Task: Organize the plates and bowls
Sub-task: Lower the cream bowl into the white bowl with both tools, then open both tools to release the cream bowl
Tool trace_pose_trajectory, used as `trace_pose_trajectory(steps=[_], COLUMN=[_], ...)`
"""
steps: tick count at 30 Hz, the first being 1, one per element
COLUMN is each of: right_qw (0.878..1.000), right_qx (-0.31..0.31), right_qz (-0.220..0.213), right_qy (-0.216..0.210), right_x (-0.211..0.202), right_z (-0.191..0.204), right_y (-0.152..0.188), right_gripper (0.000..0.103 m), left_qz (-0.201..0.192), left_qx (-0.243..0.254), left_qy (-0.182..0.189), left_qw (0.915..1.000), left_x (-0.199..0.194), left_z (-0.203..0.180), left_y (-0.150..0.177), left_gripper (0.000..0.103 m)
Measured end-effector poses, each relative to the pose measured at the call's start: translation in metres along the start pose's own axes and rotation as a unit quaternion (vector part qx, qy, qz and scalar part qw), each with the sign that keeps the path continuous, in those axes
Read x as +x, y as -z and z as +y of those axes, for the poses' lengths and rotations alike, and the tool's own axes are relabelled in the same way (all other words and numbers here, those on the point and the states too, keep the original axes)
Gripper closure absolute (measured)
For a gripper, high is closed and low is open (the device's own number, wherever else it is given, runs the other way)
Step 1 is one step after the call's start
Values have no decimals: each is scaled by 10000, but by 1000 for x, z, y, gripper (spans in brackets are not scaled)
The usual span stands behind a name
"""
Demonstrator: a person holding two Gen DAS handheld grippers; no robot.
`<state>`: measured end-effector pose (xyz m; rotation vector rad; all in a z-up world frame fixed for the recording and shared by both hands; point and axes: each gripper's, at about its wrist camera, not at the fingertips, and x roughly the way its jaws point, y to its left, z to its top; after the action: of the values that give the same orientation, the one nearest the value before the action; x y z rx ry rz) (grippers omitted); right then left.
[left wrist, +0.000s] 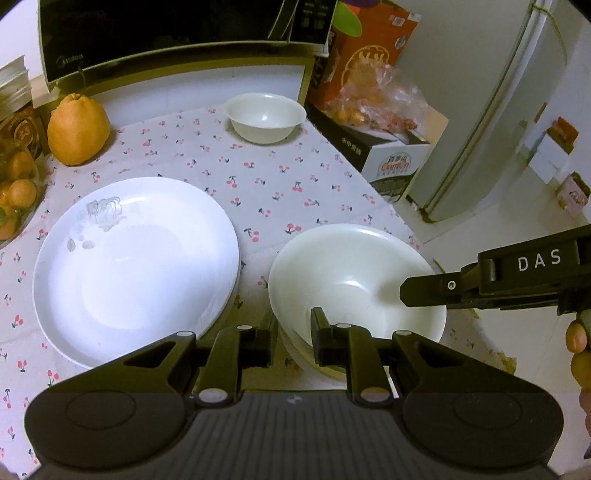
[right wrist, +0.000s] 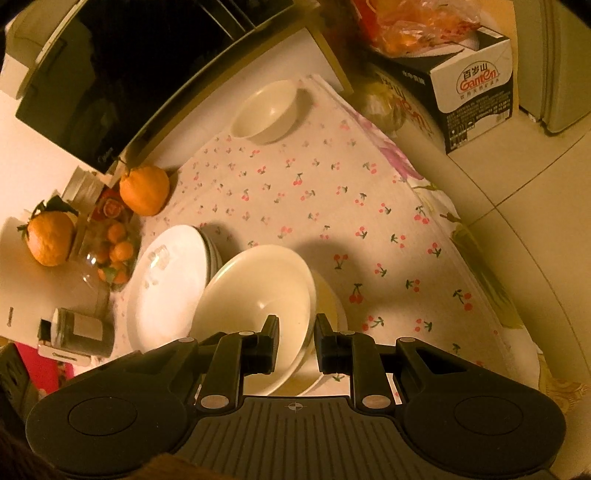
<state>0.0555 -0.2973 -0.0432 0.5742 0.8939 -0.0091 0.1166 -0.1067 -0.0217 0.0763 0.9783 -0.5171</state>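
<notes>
Left wrist view: the left gripper (left wrist: 293,341) has its jaws clamped on the near rim of a large white bowl (left wrist: 356,280), one finger outside the wall and one inside. The right gripper (left wrist: 424,291) reaches in from the right, and its tip lies over the same bowl's far side. Another rim shows just beneath the bowl, so it probably sits in or above a second bowl of a stack. Beside it, to the left, is a stack of white plates (left wrist: 136,266) on the cherry-print cloth of the worktop (left wrist: 266,184). A small white bowl (left wrist: 265,116) stands well apart at the back, near the microwave (left wrist: 177,33) and a large orange citrus fruit (left wrist: 78,129).

Right wrist view: the right gripper (right wrist: 295,343) has its jaws closed on the opposite rim of the large bowl, which tilts toward the plates, with the lower bowl (right wrist: 328,302) showing under its right edge.

Judged from this, the step is seating the large bowl into its stack. To do it well, both hands should level the bowl first, centre it over the lower rim, then lower evenly. Neither grip should loosen until the bowl sits flat. Keep its raised edge clear of the plate stack, which lies close.
</notes>
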Motion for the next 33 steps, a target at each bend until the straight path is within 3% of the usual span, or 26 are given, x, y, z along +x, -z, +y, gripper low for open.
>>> trace_pose_trajectory(steps=[26, 33], right_qw=[9997, 9998], right_qx=[-42, 33], right_qz=[209, 180], right_qy=[125, 121], right_x=[5, -2], right_z=[0, -2], right_y=[-2, -7], right_gripper=[79, 51], left_qz=[317, 337], left_qx=[105, 85], left_qy=[-82, -85], left_qw=[9994, 9994], left_x=[10, 10], left_z=[-2, -1], left_y=[4, 2], left_gripper=[82, 78])
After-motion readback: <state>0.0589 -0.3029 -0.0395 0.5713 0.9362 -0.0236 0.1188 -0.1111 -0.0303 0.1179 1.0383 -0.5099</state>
